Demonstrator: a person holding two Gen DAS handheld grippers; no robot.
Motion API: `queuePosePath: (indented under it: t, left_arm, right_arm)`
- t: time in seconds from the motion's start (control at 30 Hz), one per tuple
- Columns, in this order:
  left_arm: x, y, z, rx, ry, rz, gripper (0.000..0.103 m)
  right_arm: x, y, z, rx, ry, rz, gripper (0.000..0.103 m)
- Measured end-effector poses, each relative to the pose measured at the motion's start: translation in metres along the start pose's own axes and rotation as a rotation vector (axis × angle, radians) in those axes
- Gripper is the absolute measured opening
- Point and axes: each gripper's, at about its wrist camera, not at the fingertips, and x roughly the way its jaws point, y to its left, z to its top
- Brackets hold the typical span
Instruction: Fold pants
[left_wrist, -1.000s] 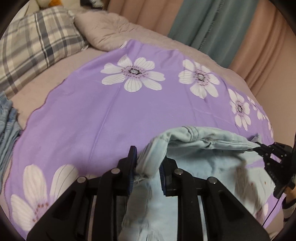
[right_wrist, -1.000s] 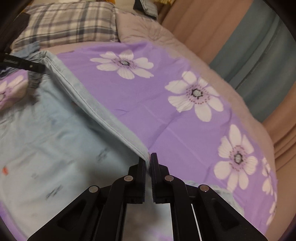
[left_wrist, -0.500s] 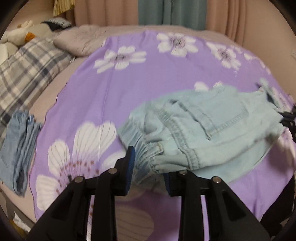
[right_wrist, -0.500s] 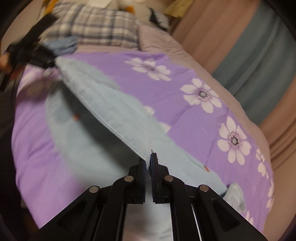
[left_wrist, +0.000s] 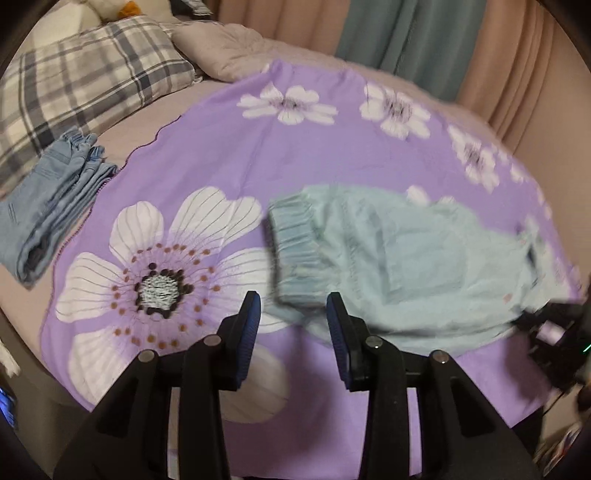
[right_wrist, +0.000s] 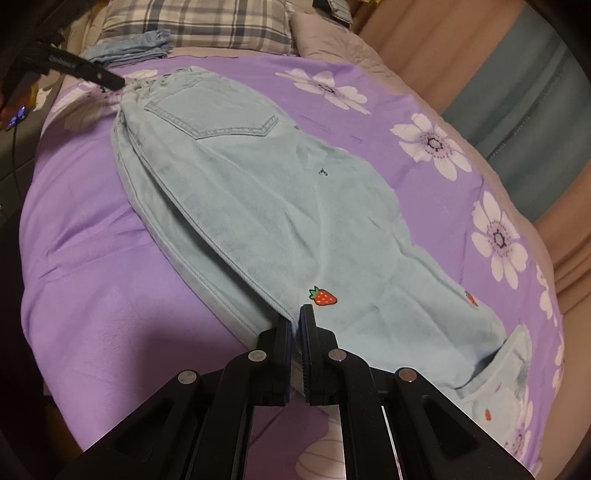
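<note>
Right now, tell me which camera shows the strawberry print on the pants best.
The right wrist view: the strawberry sits sharp and red on the pants, just past the right claw, which is shut on the fabric edge. The left wrist view is blurred; it shows the waistband, with no strawberry I can make out.

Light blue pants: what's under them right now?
The pants lie flat on the purple flowered sheet, which shows all around them. Whatever the denim covers, including part of the flower print, cannot be seen.
</note>
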Motion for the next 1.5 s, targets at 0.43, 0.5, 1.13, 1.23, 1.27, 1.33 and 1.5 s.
queuePosePath:
  t: [0.43, 0.5, 1.13, 1.23, 1.27, 1.33, 1.5]
  left_arm:
    - [0.044, -0.108, 0.004, 0.058, 0.077, -0.174, 0.04]
    - [0.058, -0.111, -0.005, 0.071, 0.123, -0.158, 0.04]
    - [0.075, -0.103, -0.021, 0.06, 0.159, -0.179, 0.04]
    - [0.074, -0.103, -0.02, 0.083, 0.165, -0.181, 0.04]
    - [0.073, -0.102, -0.02, 0.094, 0.165, -0.18, 0.04]
    - [0.069, -0.1, -0.022, 0.119, 0.159, -0.173, 0.04]
    - [0.059, -0.084, -0.025, 0.14, 0.159, -0.132, 0.041]
  right_arm:
    - [-0.006, -0.011, -0.006, 0.144, -0.02, 0.087, 0.006]
    - [-0.006, -0.01, -0.008, 0.146, -0.019, 0.093, 0.006]
    - [0.004, -0.06, 0.0, 0.533, 0.056, 0.334, 0.008]
    - [0.0, -0.055, -0.01, 0.486, 0.082, 0.338, 0.012]
    - [0.001, -0.053, -0.014, 0.463, 0.105, 0.328, 0.013]
    - [0.003, -0.054, -0.022, 0.452, 0.136, 0.32, 0.018]
    - [-0.014, -0.077, -0.043, 0.52, 0.134, 0.336, 0.023]
